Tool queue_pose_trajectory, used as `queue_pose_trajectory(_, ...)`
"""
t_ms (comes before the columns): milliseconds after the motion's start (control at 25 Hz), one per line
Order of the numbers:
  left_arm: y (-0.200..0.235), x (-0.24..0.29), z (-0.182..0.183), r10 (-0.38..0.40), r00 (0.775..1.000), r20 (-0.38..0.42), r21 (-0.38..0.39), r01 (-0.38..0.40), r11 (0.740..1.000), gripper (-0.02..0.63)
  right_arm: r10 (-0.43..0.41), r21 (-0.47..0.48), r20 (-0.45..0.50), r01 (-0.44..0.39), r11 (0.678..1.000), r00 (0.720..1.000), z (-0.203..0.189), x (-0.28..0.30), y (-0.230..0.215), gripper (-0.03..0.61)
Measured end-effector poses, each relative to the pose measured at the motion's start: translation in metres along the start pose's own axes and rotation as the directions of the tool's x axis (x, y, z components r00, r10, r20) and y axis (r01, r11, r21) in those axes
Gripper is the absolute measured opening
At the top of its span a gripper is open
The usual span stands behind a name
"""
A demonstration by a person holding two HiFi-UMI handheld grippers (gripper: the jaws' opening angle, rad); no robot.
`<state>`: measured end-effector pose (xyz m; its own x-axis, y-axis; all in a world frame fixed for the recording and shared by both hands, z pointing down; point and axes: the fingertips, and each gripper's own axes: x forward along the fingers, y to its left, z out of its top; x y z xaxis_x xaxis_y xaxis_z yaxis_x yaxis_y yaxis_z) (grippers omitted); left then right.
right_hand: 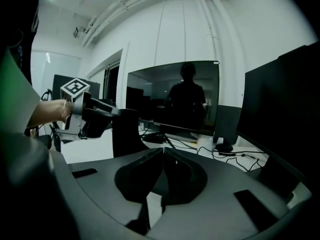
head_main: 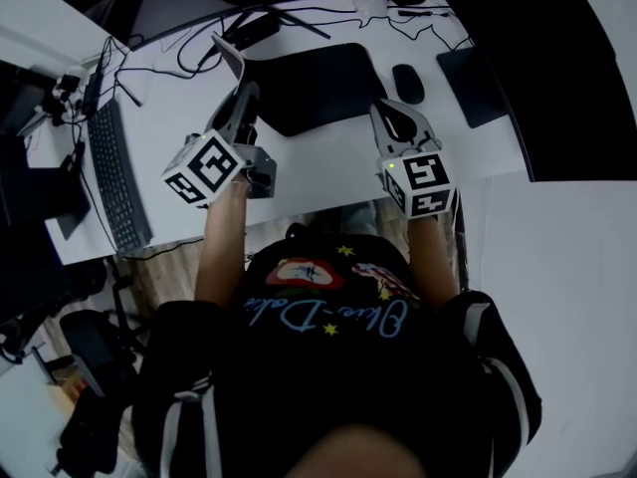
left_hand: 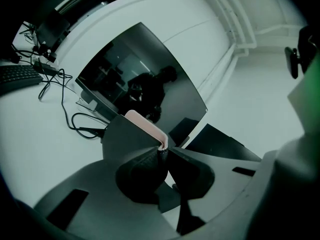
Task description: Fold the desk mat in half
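One desk mat [left_hand: 127,136] corner pinched in left gripper [left_hand: 164,151] jaws | right gripper [right_hand: 162,153] jaws closed together

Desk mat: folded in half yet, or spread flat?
Neither: not folded. The left gripper pinches one corner of the desk mat raised, pinkish edge showing; the rest lies flat on the desk.

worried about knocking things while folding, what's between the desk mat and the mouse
Only a narrow strip of bare white desk separates the desk mat from the mouse, as the head view shows.
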<state>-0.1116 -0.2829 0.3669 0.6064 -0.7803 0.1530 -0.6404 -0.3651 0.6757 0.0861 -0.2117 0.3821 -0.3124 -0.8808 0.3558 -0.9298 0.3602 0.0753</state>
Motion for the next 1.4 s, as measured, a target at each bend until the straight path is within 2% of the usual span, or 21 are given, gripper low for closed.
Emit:
queue_pose_trajectory(160, -0.025, 0.028, -0.012, -0.004, 1.0, 0.01, -0.001, 0.004, 1.0, 0.04, 0.043, 0.032, 0.062, -0.045, 0.998, 0.997, 0.017, -0.004, -0.029, 0.002)
queue_pose_trajectory(360, -0.049, 0.057, -0.033, 0.004, 1.0, -0.008, 0.006, -0.004, 1.0, 0.04, 0.073, 0.026, 0.104, -0.077, 0.997, 0.992, 0.029, -0.008, -0.061, 0.002)
queue_pose_trajectory(640, -0.074, 0.101, -0.079, 0.004, 0.998, -0.066, 0.008, -0.004, 1.0, 0.04, 0.123, 0.013, 0.103, -0.125, 0.992, 0.987, 0.024, -0.012, -0.095, 0.002)
queue_pose_trajectory(880, -0.086, 0.132, -0.127, 0.045, 0.987, -0.152, 0.111, -0.029, 0.993, 0.04, 0.164, 0.01, 0.097, -0.166, 0.986, 0.982, 0.016, -0.011, -0.12, 0.002)
queue_pose_trajectory(1200, -0.086, 0.145, -0.169, 0.125, 0.969, -0.212, 0.218, -0.077, 0.973, 0.04, 0.234, -0.016, 0.099, -0.234, 0.972, 0.967, 0.006, -0.008, -0.127, 0.002)
queue_pose_trajectory(1400, -0.081, 0.148, -0.194, 0.157, 0.957, -0.246, 0.245, -0.095, 0.965, 0.04, 0.249, -0.011, 0.078, -0.248, 0.969, 0.966, -0.003, -0.007, -0.128, 0.002)
